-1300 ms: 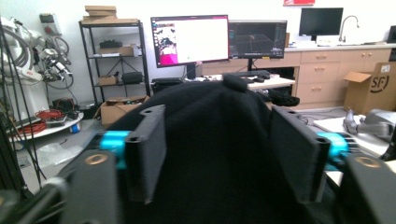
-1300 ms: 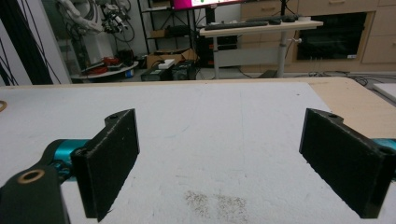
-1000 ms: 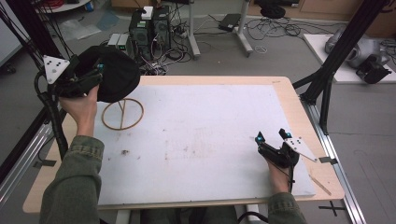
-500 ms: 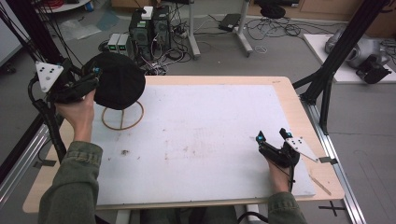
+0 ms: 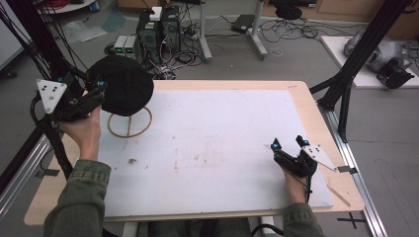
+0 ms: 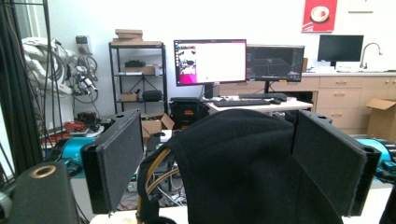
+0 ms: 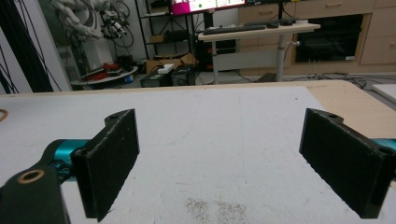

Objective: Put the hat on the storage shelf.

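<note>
Two grippers, one black hat on a stand

At the upper left of the high view, the left gripper [image 5: 96,91] is hovering beside a black hat [image 5: 122,90] resting on a wooden ring stand [image 5: 129,124]. Its jaws, having just been opening, are standing apart around the hat without pressing it. At the lower right, the right gripper [image 5: 286,144] is resting on the white table [image 5: 217,143], jaws apart.
</note>
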`<state>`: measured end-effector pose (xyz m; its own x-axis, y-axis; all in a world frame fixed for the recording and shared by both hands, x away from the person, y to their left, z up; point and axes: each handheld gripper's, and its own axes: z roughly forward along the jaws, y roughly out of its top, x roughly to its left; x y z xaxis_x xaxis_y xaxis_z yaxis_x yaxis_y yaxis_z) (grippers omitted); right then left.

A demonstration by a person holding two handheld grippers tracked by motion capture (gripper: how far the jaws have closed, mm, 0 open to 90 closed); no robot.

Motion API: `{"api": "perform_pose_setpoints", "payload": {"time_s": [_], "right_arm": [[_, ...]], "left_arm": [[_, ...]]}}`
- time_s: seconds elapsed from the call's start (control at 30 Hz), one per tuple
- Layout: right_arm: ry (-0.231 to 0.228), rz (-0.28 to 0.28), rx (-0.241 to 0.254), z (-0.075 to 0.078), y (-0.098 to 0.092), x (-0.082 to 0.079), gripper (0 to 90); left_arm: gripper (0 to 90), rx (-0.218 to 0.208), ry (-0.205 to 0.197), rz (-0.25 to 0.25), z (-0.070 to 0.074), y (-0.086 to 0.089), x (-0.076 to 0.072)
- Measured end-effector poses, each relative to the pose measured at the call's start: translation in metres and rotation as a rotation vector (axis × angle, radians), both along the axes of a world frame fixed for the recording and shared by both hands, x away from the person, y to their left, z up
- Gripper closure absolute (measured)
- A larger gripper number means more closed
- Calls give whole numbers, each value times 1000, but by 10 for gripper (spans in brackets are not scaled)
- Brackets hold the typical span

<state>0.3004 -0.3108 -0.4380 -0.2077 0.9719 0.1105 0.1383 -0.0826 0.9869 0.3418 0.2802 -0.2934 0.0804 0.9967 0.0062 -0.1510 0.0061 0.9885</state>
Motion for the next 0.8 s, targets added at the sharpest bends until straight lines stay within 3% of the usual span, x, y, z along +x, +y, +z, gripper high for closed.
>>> {"api": "perform_pose_setpoints", "payload": {"time_s": [0.17, 0.47, 0.8], "right_arm": [[2, 2, 8, 1, 0, -1, 111], [6, 0, 12, 1, 1, -2, 111], [6, 5, 8, 1, 2, -2, 111]], "left_arm": [[187, 15, 2, 13, -8, -1, -8], [184, -3, 1, 26, -23, 2, -19], [179, -10, 34, 27, -51, 3, -33]]}}
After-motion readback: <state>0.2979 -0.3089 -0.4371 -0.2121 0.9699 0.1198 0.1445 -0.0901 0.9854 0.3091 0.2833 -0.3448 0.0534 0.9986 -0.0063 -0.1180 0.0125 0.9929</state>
